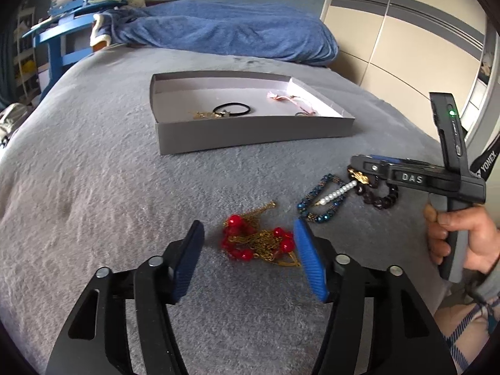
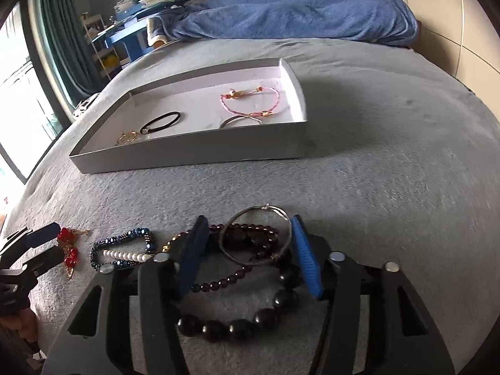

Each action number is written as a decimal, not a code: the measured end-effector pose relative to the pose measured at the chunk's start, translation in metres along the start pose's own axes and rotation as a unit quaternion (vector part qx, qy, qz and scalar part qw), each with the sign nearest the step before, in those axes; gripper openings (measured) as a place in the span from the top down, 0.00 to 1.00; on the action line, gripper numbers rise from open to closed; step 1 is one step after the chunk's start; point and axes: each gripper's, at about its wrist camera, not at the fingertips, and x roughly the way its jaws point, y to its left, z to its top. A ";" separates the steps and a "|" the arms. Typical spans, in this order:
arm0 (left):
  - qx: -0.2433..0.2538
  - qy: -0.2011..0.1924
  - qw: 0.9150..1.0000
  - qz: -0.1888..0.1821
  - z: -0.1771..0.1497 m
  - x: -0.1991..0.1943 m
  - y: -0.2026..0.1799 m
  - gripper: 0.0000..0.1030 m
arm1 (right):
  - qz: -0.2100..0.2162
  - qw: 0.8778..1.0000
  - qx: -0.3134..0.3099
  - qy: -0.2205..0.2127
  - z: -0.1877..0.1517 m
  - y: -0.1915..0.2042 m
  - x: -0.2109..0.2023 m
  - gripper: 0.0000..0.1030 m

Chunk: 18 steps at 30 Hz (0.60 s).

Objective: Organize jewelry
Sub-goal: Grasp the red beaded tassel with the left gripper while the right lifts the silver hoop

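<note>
Left wrist view: the left gripper [image 1: 248, 243] fingers stand apart around a red-bead gold chain necklace [image 1: 259, 239] on the grey bed [image 1: 93, 187]. Right gripper [image 2: 248, 243] fingers stand apart around a thin silver bangle [image 2: 254, 234].

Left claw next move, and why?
Probably lower the left claw and close on the red bead and gold chain piece. Its jaws stand open, straddling that piece on the bed cover, and the grey box ahead already holds sorted items.

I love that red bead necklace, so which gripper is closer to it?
Left. The left gripper is open with the red bead necklace between its fingers; the right gripper sits off to the side, over the dark bead bracelets.
</note>
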 end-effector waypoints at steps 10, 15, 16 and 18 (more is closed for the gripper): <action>0.000 0.027 1.000 -0.004 0.000 0.011 -0.002 0.66 | 0.036 0.998 0.035 -0.045 -0.005 -0.013 -0.018 0.55; 0.012 0.018 1.000 -0.001 0.000 0.008 -0.006 0.85 | 0.040 0.996 0.041 -0.069 -0.006 -0.015 -0.029 0.55; 0.005 0.015 1.000 -0.001 -0.001 0.006 -0.004 0.91 | 0.041 0.996 0.043 -0.071 -0.006 -0.016 -0.030 0.55; -0.003 0.009 1.000 -0.004 -0.001 0.004 -0.001 0.91 | 0.043 0.995 0.047 -0.075 -0.006 -0.017 -0.032 0.55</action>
